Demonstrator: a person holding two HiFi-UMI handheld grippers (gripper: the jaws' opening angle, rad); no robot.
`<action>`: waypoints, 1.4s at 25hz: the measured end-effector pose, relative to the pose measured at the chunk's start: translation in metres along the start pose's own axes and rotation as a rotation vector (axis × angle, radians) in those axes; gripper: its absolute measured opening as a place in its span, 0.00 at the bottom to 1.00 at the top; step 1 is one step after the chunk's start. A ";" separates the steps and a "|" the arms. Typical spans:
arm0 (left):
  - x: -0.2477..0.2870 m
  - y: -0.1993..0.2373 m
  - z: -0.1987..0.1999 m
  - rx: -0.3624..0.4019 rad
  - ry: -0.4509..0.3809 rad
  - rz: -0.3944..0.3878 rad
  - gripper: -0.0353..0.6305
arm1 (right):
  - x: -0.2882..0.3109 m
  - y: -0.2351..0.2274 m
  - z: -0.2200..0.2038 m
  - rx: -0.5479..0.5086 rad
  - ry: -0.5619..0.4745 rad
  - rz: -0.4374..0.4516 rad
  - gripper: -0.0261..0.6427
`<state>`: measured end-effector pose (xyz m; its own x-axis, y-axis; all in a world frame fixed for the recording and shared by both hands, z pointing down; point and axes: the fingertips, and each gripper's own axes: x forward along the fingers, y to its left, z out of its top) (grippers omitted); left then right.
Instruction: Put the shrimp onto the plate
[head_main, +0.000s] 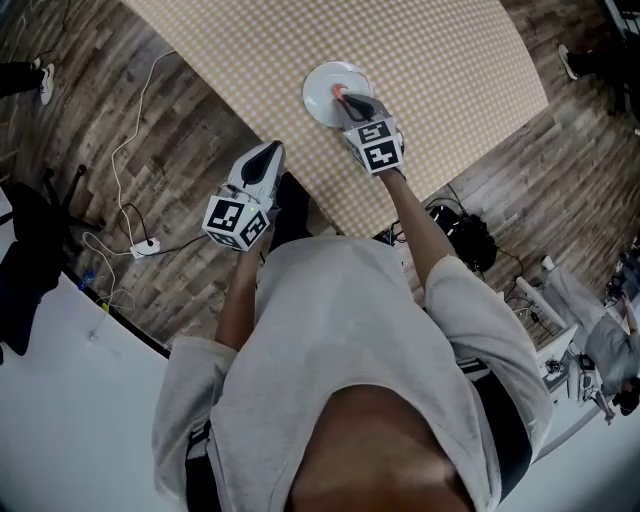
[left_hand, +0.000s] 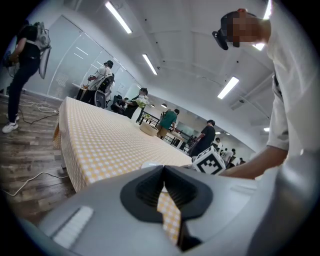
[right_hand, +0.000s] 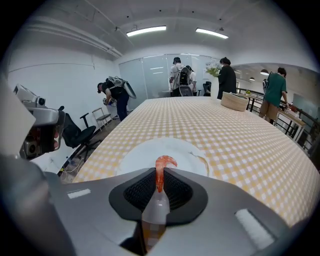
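Here, the left claw (left_hand: 164, 169) is closed on nothing at the desk's (left_hand: 115, 145) near edge (wood floor (head_main: 100, 100) with loose cables (head_main: 125, 200) alongside). Just beyond, the right claw (right_hand: 160, 172) is clamped on the shrimp (right_hand: 162, 162), over the white plate (right_hand: 135, 157). Past the plate the checked cloth lies open. A basket (right_hand: 235, 101) sits far off, with people (right_hand: 226, 75) beyond.

No readable text, brand, number or sign on anything in view.

Plate (head_main: 320, 84) on table (head_main: 440, 60), shrimp (right_hand: 159, 174) above
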<state>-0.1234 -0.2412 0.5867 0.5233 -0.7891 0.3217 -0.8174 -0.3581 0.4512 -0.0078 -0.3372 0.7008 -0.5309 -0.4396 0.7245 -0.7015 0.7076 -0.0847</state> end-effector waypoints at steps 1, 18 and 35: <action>0.000 0.001 0.000 -0.001 0.001 0.002 0.07 | 0.001 0.000 -0.001 -0.002 0.005 0.001 0.11; -0.001 0.008 0.001 -0.018 -0.010 0.008 0.07 | 0.006 0.000 -0.003 -0.044 0.026 -0.026 0.11; -0.016 0.011 0.007 -0.012 -0.039 0.016 0.07 | -0.001 0.000 0.012 -0.030 -0.001 -0.041 0.20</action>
<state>-0.1420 -0.2356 0.5807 0.5003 -0.8134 0.2968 -0.8224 -0.3393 0.4567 -0.0132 -0.3438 0.6917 -0.5021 -0.4690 0.7266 -0.7079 0.7055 -0.0339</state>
